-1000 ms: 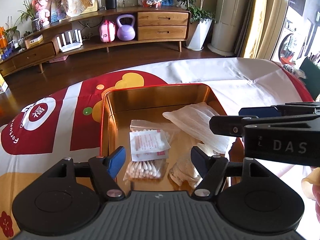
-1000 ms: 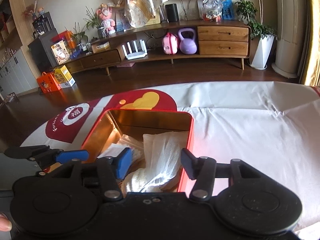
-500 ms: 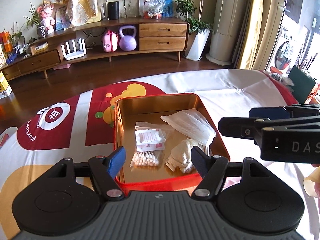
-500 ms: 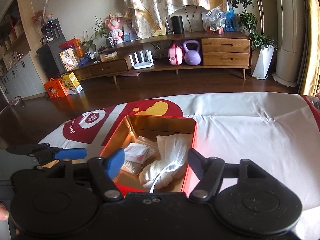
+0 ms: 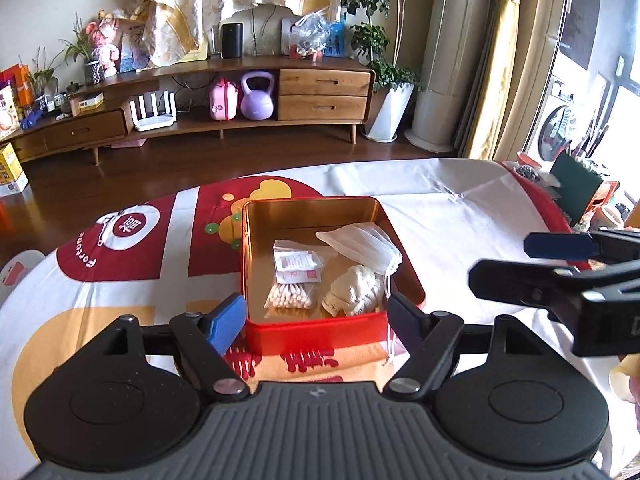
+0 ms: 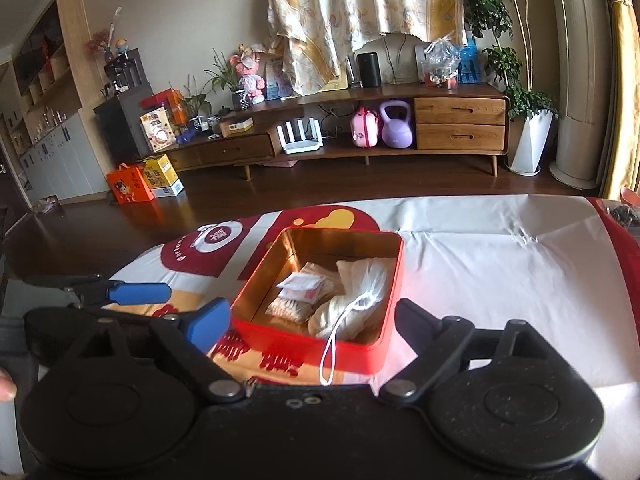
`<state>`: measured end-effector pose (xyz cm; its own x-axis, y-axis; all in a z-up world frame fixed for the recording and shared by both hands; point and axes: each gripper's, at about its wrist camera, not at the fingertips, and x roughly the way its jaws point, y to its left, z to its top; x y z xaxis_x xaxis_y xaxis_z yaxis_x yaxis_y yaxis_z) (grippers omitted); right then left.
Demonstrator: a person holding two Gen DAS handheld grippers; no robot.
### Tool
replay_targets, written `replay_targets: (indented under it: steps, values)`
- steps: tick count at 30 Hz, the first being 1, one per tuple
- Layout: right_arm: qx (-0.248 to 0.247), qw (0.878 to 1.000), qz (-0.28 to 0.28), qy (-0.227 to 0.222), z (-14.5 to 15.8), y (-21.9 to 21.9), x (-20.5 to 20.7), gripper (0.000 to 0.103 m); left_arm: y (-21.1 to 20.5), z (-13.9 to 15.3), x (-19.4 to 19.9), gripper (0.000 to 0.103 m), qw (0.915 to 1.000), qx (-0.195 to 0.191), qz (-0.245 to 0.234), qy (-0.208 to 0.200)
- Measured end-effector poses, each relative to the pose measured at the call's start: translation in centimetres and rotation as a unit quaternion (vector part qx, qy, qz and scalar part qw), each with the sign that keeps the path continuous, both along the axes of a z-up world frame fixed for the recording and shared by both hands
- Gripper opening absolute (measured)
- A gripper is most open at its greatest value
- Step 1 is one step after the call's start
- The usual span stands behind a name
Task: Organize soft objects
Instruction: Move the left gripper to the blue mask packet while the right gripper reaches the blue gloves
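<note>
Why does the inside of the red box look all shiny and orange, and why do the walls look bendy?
Left wrist view: the tin has gold metal walls that mirror daylight from the bright, washed-out window; the fisheye lens bows the curtain. Right wrist view: the same glow on the tin's inner wall, the cabinet curves, and the picture's corners go dark.

My tin (image 5: 316,330) is red outside and gold inside. In it lie a white mask (image 5: 360,246), a cream cloth wad (image 5: 354,290) at its 6 o'clock, pale pink cotton swabs (image 5: 290,296) and a white-and-red sachet (image 5: 298,266). The tablecloth (image 5: 440,216) is white, with red and yellow print at the tin's 9 o'clock. My left claw (image 5: 316,318) has blue pads.
</note>
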<state>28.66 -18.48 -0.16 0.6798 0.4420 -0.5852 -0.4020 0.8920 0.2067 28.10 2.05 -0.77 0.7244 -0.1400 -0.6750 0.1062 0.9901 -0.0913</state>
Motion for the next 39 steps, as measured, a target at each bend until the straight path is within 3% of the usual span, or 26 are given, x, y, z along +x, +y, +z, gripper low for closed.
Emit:
replay_targets:
  steps: [7, 16, 30, 39]
  values:
    - [0.001, 1.0, 0.012, -0.003, -0.7, -0.5, -3.4, 0.102, 0.5, -0.1, -3.2, 0.082, 0.9999, -0.002, 0.014, -0.005]
    - [-0.004, 1.0, 0.028, 0.013, -3.3, -0.4, -7.0, 0.103, 0.7, -1.1, -6.7, 0.082, 0.9998, -0.006, 0.016, 0.002]
    - [-0.055, 0.995, 0.083, 0.016, -7.9, 2.4, -12.3, 0.102, 0.5, -5.9, -9.7, 0.082, 0.9975, -0.02, 0.015, 0.065]
    - [-0.078, 0.991, 0.106, 0.016, -9.7, 4.0, -12.9, 0.098, 0.9, -8.5, -9.1, 0.082, 0.992, -0.047, 0.016, 0.116]
